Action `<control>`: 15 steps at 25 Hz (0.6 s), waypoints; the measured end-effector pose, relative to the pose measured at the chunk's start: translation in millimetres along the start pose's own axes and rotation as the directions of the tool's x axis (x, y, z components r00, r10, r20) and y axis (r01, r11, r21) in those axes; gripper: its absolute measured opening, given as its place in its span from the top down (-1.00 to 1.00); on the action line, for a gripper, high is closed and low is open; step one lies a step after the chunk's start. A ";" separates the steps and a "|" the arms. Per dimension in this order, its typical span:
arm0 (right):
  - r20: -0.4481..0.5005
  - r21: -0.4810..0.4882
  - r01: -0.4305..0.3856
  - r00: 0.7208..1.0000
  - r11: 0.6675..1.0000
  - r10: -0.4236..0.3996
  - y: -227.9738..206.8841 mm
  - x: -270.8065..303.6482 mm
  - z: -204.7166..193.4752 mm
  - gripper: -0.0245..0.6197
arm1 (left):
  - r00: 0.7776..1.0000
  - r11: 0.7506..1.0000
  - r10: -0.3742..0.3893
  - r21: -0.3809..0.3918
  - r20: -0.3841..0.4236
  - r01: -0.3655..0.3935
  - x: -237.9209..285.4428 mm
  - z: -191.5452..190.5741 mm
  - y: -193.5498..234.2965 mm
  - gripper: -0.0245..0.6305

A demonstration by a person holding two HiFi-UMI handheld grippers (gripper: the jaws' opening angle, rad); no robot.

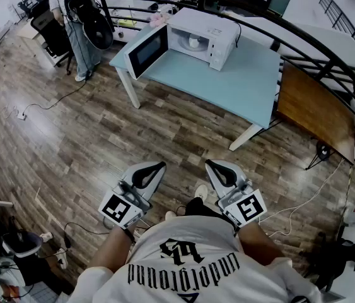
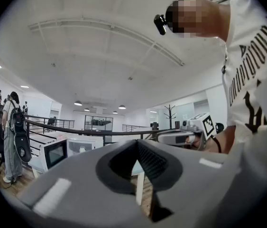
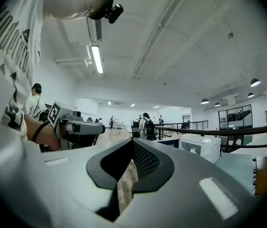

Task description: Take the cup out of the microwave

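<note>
Head view: left tool (image 1: 144,177) and right tool (image 1: 222,173) at the body, well apart from the microwave (image 1: 218,33) on the pale blue surface (image 1: 246,84); door (image 1: 147,51) open, small white cup (image 1: 194,41) upright inside. Best to walk up, then open one tool before reaching in. Left gripper view: jaws together, empty. Right gripper view: jaws together, nothing held.

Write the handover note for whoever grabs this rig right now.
Tongs: the left tongs and right tongs are both shut and empty, held low near the body.
Things: the cup stands inside the microwave on the light-blue table, well ahead of both tongs.
Done: the microwave's door is open.
Left: step up to the table, reach in, grip the cup and bring it out.
</note>
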State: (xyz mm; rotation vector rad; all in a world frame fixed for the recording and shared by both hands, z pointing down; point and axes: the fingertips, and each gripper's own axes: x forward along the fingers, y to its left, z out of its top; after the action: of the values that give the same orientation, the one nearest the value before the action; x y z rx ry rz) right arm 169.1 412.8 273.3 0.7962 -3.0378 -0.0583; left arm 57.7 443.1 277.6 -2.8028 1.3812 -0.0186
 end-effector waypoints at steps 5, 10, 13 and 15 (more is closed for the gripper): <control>-0.005 -0.002 -0.004 1.000 1.000 0.004 -47.3 10.7 -7.7 0.91 | 1.000 1.000 0.001 0.004 0.001 -0.001 45.5 -5.5 16.4 0.77; 0.007 -0.010 -0.011 1.000 1.000 0.011 -105.2 19.2 -11.4 0.91 | 1.000 1.000 0.005 0.010 0.003 -0.005 106.5 -8.0 34.6 0.77; 0.005 -0.009 0.002 1.000 1.000 -0.002 -142.1 20.5 -10.9 0.91 | 1.000 1.000 0.017 0.014 0.013 -0.017 141.6 -3.3 42.6 0.77; 0.003 -0.003 -0.009 1.000 1.000 0.009 -162.6 21.4 -9.4 0.91 | 1.000 0.999 0.025 0.023 0.015 -0.025 161.7 -0.1 46.7 0.77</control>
State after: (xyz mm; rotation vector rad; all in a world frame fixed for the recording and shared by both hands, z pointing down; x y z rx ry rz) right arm 230.2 260.4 276.6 0.7835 -3.0436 -0.0636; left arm 119.1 286.5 277.2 -2.7608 1.4035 -0.0138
